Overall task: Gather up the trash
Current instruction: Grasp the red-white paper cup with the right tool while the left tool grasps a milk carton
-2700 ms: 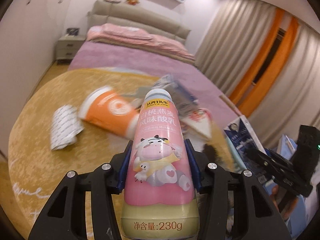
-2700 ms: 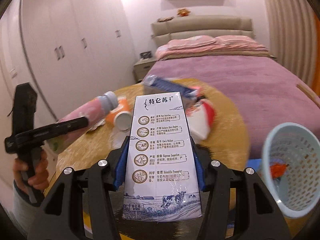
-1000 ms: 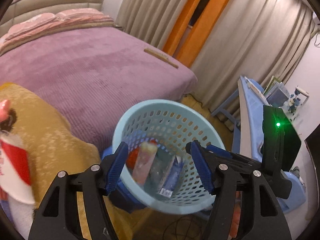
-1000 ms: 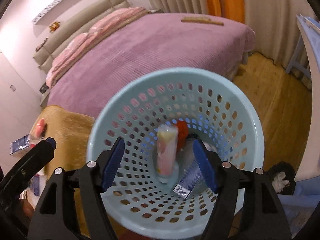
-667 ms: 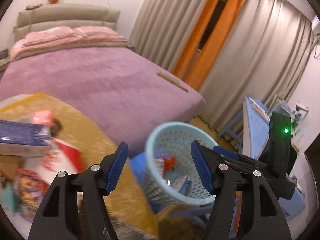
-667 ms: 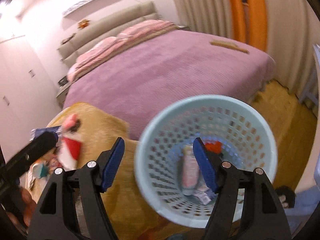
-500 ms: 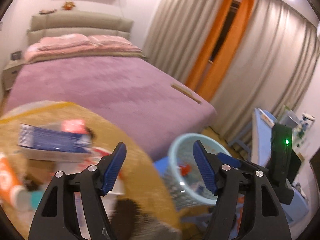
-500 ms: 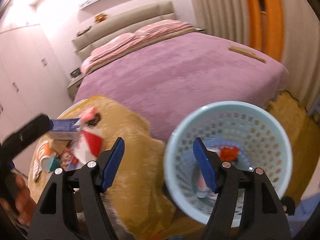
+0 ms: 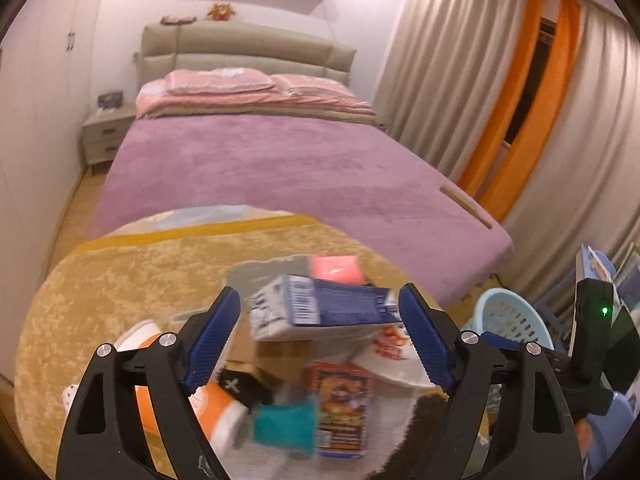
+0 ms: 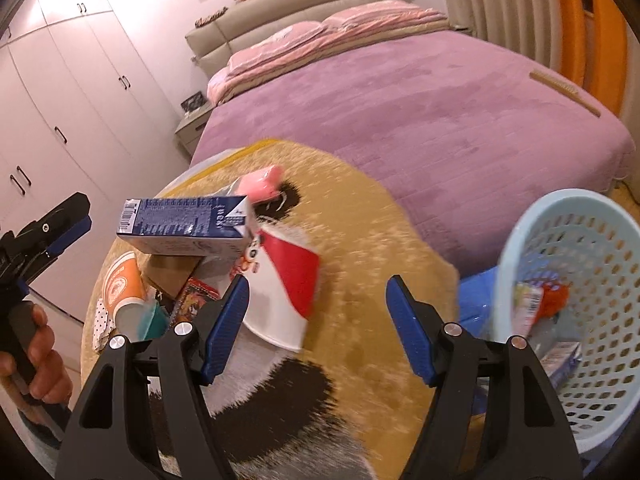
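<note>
A pile of trash lies on a round yellow rug (image 9: 120, 264): a blue milk carton (image 9: 324, 308), an orange cup (image 9: 160, 400), a red-and-white wrapper (image 10: 284, 280), a pink packet (image 10: 260, 180) and a snack packet (image 9: 344, 400). My left gripper (image 9: 320, 340) is open and empty above the pile. My right gripper (image 10: 316, 324) is open and empty over the rug, near the wrapper. The light-blue basket (image 10: 568, 320) at the right holds dropped trash, and also shows in the left wrist view (image 9: 508, 320).
A purple bed (image 9: 260, 168) lies behind the rug. A nightstand (image 9: 100, 136) stands at its left. White wardrobes (image 10: 60, 100) line the left wall. Curtains (image 9: 500, 100) hang at the right. Blue furniture (image 9: 600, 272) stands by the basket.
Both grippers let go of the pink bottle and the milk carton into the basket. They have swung back from the basket toward the trash pile on the rug.
</note>
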A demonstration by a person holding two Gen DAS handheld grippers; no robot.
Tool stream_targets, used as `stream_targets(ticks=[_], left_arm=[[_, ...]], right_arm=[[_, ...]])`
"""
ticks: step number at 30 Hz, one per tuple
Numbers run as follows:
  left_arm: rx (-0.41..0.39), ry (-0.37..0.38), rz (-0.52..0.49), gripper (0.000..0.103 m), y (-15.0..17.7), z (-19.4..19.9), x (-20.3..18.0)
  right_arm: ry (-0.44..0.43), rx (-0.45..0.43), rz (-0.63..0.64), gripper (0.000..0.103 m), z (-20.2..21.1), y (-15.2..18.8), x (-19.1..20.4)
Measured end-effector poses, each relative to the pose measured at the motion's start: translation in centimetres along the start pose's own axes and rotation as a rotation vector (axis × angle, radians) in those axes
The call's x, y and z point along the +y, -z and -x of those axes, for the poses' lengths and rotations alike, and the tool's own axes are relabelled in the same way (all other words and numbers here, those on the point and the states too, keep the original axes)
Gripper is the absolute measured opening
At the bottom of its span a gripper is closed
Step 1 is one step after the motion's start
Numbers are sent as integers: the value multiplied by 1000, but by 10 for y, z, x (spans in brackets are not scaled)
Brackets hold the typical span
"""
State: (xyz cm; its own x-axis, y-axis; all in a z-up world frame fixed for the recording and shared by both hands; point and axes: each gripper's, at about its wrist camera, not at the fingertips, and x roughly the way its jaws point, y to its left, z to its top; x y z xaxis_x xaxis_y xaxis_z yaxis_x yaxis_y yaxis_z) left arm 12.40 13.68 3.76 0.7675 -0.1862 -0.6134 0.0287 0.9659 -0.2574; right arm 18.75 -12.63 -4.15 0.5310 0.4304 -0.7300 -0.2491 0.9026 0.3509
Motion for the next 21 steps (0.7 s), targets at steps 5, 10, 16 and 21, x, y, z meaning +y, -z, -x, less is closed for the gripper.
stream_targets(ticks=[5, 10, 16, 21], left_arm=[[37, -1, 29, 80, -3, -21, 20], [68, 27, 52, 80, -1, -34, 25], [100, 42, 61, 78, 1, -45, 27], [128, 68, 67, 78, 6, -53, 26]], right_arm=[[-4, 38, 1, 67, -22, -1, 9], [-16, 73, -18, 67, -40, -2, 9], [-41, 95, -32, 67, -56, -3, 9], [-46, 67, -9, 67, -63, -2, 14]])
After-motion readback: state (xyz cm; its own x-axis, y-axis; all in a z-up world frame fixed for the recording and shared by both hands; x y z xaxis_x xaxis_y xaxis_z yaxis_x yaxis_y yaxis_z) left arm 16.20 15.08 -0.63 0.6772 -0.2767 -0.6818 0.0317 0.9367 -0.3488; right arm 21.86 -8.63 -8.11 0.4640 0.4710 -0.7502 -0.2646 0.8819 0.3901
